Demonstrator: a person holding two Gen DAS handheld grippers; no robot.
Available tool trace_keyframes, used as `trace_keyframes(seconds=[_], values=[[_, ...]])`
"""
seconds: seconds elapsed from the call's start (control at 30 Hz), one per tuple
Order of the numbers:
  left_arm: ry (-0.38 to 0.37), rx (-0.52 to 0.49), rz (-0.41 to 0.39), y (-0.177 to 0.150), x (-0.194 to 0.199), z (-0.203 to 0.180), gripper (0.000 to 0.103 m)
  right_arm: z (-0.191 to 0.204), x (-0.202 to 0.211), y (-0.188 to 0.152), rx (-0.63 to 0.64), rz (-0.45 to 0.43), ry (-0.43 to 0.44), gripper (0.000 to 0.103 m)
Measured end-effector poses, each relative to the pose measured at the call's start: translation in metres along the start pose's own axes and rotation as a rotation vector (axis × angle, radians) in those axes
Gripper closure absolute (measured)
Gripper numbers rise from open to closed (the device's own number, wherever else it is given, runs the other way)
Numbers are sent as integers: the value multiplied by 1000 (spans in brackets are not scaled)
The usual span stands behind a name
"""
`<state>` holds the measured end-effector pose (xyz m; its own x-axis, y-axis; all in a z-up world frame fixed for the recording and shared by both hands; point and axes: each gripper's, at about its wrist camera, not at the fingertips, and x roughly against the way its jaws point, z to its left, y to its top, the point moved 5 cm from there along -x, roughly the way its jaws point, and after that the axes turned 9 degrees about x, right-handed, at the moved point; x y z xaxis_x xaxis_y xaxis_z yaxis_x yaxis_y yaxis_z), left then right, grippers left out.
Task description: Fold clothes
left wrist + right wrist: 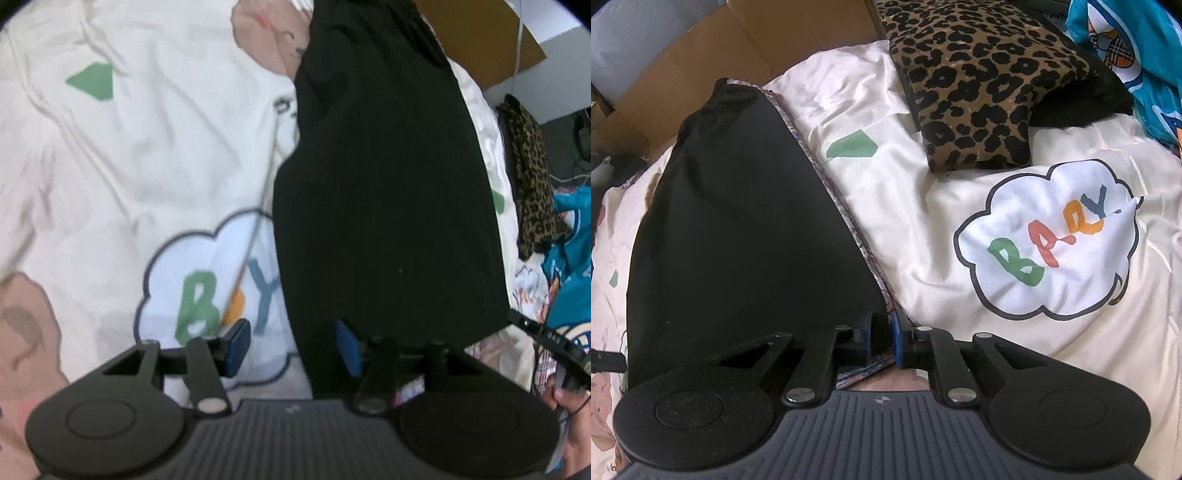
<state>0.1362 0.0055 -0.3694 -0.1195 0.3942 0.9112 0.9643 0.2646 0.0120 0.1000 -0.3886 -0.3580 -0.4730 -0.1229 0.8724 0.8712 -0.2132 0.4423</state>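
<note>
Black garment (738, 221) lies lengthwise on the cream printed bedsheet (923, 206). Right claw (881, 338) is pinched tight on the garment's near corner, patterned hem between the blue pads. Left claw (291, 347) is spread wide, the garment's near edge between its jaws, ungripped. Leopard-print cloth (975, 85) and teal cloth (1145, 62) sit well apart; cardboard (701, 55) behind.

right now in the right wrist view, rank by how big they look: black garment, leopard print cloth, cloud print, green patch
1. black garment, though it lies nearest the camera
2. leopard print cloth
3. cloud print, close to the leopard cloth, so unsure
4. green patch
</note>
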Motion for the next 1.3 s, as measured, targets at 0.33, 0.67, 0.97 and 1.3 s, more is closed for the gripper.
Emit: trace_keyframes(seconds=[0.33,0.67,0.97,1.3], values=[[-34,6,24,-5,1,-1,50,-2,5,1,0,-12,-8,98],[-94,34,79,-9,-3,-2,51,-5,4,2,-34,-11,7,96],[-118,-10,141,-25,-6,-8,64,-1,-3,1,-30,7,9,95],[-105,-48,157,-36,-12,-11,101,-1,0,1,9,5,-10,99]])
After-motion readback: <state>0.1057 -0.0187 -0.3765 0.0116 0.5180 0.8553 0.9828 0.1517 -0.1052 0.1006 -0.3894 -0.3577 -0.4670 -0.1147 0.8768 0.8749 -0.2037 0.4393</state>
